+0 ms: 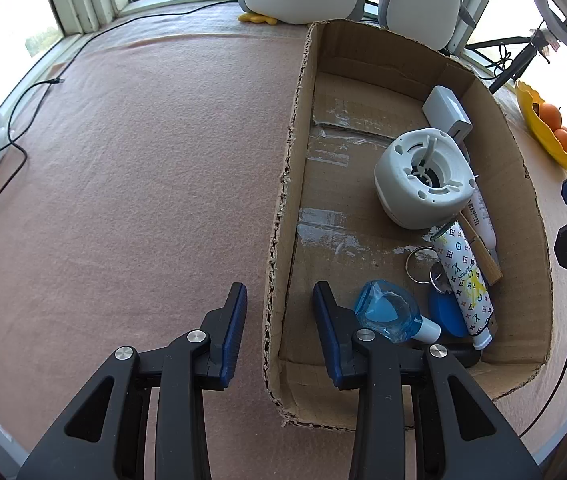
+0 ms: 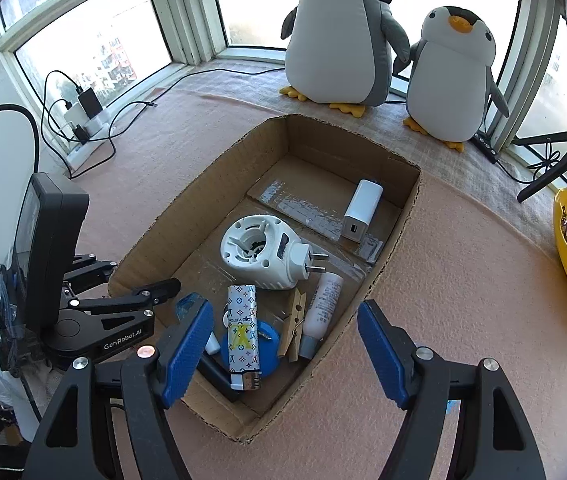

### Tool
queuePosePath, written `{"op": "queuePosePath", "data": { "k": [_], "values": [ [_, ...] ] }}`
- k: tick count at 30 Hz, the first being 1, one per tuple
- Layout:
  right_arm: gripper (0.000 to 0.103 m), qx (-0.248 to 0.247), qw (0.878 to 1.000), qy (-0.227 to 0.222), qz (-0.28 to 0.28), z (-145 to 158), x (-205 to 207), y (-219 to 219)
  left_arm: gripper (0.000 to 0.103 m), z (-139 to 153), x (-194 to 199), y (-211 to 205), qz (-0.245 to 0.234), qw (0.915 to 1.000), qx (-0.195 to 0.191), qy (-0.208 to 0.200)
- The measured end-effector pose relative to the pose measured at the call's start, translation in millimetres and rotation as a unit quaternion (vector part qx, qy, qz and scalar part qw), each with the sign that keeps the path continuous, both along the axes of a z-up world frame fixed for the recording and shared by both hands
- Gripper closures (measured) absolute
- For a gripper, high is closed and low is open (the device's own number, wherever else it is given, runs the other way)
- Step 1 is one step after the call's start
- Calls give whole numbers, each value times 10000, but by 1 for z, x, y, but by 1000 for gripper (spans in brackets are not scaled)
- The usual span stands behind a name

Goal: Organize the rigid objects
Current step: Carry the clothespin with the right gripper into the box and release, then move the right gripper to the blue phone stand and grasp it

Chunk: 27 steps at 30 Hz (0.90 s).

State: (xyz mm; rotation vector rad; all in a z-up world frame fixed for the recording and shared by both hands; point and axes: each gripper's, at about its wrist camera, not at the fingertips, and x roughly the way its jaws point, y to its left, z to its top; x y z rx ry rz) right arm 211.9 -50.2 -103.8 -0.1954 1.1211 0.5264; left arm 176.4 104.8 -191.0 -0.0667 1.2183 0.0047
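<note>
Right gripper (image 2: 285, 306) spread wide and empty over the patterned lighter (image 2: 243, 328) in the cardboard box (image 2: 187, 200)'s near corner; light, stiff, glossy, likely slippery, so pinch mid-body; left gripper (image 1: 279, 287) narrowly apart astride the box wall

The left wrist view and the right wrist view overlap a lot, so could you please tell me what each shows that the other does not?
Only the left wrist view: the key rings beside the patterned lighter, and the left gripper straddling the cardboard box wall.
Only the right wrist view: the plug-in device prongs, and the penguin toys with their heads.
Both: the box, device, lighter, white charger and yellow fruit bowl.
</note>
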Motion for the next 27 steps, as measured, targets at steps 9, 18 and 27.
{"op": "queuePosePath", "data": {
  "k": [9,18,27],
  "values": [
    [32,-2,9993,84,-364,0,7,-49,68,0,0,0,2,10000,3,1],
    [32,-262,9976,167,-617,-10,9,-106,68,0,1,-1,2,10000,18,4],
    [32,-774,9964,283,-178,-31,4,-124,68,0,1,-1,15,10000,33,5]
  ]
}}
